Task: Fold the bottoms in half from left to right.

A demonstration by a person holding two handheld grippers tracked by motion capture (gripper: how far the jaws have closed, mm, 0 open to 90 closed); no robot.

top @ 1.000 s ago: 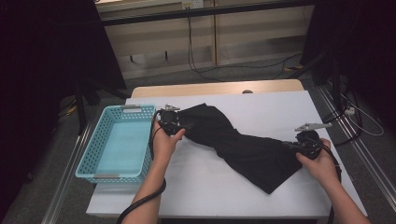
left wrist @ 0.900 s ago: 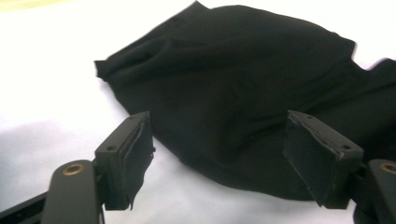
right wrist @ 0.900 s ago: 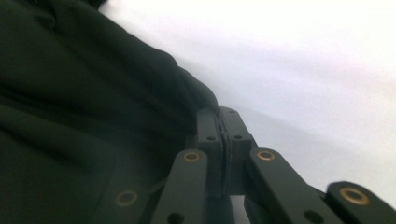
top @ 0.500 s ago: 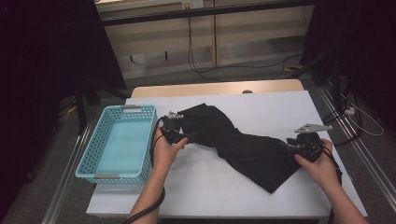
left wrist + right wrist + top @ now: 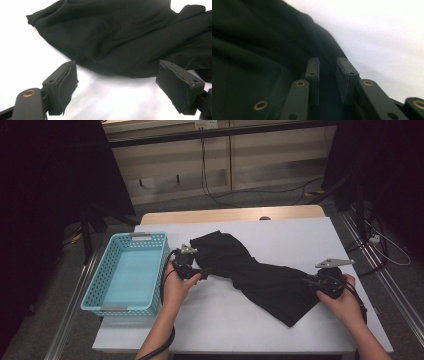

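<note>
No brand, label or writing can be read on anything here.

The cloth (image 5: 250, 270), a black garment, lies spread on the white table (image 5: 220, 320). Its long axis runs on a diagonal in the high view, from a far end near the basket (image 5: 127, 272) down to a near end towards the table's right edge. The far end is broad and bunched; the near end tapers to a corner pointing at the table's front edge. Folds run along the length.

The left gripper (image 5: 192, 270) sits at the cloth's left edge, just beside the basket. In the left gripper view its jaws stand wide, having just been opening, and the cloth's hem (image 5: 112, 72) lies ahead of them, clear of both pads.

The right gripper (image 5: 312, 282) is at the cloth's near right edge. In the right gripper view its jaws stand narrow, having just been closing, with dark cloth (image 5: 257, 50) under and between them; whether the pads pinch it I cannot tell.

The basket is light blue and stands at the table's left side.
</note>
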